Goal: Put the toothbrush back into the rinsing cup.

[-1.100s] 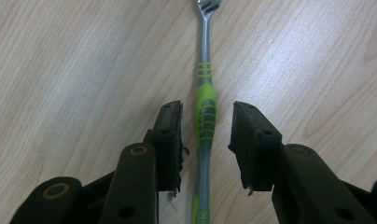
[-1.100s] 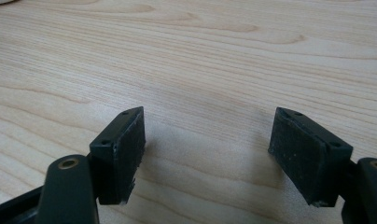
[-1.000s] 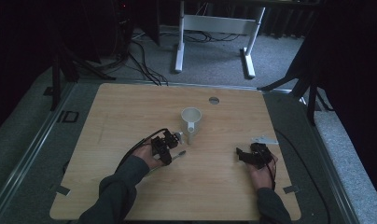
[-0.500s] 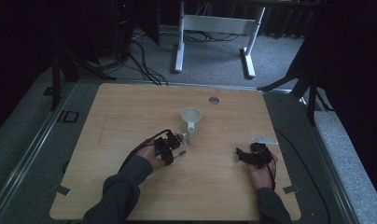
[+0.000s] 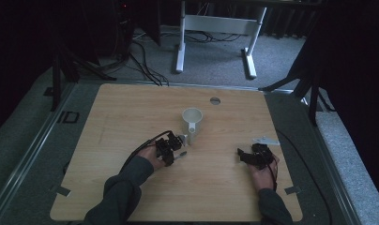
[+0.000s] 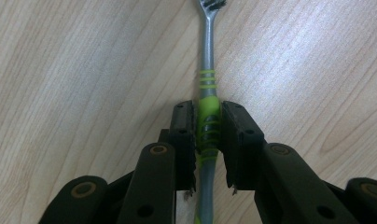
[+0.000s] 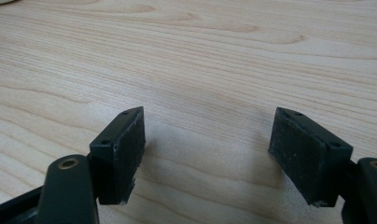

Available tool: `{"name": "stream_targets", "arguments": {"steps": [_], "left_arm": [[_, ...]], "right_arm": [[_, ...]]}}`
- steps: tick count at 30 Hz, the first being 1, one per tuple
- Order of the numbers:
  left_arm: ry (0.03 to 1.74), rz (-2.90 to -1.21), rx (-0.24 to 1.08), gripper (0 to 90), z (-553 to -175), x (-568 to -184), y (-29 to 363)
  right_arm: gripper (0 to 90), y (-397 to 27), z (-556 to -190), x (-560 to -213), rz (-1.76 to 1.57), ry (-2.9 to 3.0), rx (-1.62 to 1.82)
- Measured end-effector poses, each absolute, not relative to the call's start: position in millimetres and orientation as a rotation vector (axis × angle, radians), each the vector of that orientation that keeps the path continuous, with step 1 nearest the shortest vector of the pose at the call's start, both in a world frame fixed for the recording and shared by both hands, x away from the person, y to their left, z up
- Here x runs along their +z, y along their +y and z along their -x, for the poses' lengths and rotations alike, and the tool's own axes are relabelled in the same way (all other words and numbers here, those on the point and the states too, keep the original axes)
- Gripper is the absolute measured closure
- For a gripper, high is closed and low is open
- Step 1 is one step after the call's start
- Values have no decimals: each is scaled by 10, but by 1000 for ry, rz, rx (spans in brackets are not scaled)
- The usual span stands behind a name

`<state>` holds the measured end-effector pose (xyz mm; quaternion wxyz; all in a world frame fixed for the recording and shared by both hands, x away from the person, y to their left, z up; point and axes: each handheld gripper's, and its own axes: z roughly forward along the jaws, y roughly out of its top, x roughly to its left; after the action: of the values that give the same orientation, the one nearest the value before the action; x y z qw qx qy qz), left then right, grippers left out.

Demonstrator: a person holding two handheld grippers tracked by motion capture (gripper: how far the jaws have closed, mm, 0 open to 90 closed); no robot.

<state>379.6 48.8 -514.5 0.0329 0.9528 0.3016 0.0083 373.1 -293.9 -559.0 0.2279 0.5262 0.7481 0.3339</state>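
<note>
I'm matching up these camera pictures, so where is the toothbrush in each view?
High view: toothbrush left of centre, below the cup, in the left gripper.
Left gripper view: centre, its green grip between the fingers, which have just been closing on it.
Right gripper view: right gripper open over bare wood.
Shared landmark: the wooden table.

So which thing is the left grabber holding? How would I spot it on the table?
Find the wooden table, then the white cup near its middle. Just in front of the cup, the left gripper has just been closing its jaws and now pinches a toothbrush lying flat on the wood. It is the only long thin thing there, silver with a bright green grip and green rings.
</note>
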Motion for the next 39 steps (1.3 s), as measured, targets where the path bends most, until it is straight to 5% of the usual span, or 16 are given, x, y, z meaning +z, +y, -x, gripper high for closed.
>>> {"name": "stream_targets", "arguments": {"steps": [13,39], "left_arm": [[924,-2933,20,796,-3804,-5150,492],[1072,-2633,217,797,-3825,-4708,809]], "right_arm": [[263,-2940,-3732,-5590,-1449,2061,920],[263,-2938,-3731,-5590,-1453,2059,923]]}}
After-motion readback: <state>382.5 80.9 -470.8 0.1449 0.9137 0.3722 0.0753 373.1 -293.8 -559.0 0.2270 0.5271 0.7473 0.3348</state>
